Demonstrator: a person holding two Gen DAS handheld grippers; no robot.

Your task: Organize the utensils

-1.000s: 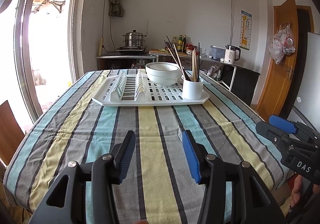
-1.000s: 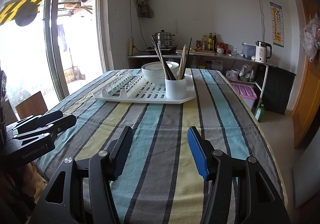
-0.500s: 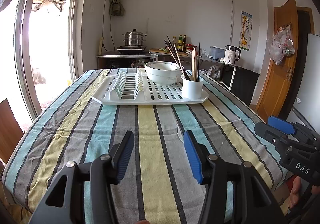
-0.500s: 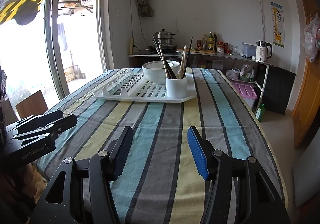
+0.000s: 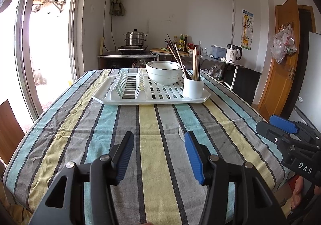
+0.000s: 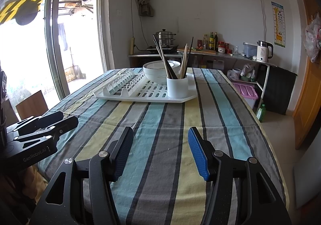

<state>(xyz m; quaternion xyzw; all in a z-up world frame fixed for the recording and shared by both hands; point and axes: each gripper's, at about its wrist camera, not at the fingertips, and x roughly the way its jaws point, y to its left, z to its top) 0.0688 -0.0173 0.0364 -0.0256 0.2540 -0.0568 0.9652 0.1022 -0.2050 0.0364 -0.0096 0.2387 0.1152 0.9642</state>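
Observation:
A white cup (image 5: 193, 89) holding several chopsticks (image 5: 195, 63) stands at the near right corner of a white drying rack (image 5: 140, 96) on the striped table. White bowls (image 5: 163, 72) sit stacked on the rack behind the cup. The cup (image 6: 177, 88), chopsticks (image 6: 183, 62), rack (image 6: 136, 94) and bowls (image 6: 158, 71) also show in the right wrist view. My left gripper (image 5: 158, 146) is open and empty, low over the table's near end. My right gripper (image 6: 160, 142) is open and empty beside it, to the right.
The striped tablecloth (image 5: 152, 128) covers the table. A counter (image 5: 128, 55) with a steel pot (image 5: 135, 39), bottles and a kettle (image 5: 232, 54) stands at the back wall. A wooden door (image 5: 284, 60) is on the right. A chair back (image 5: 10, 126) is at the table's left edge.
Both grippers have drifted slightly, with the rack sitting a little lower in the left view. Jaws stay open.

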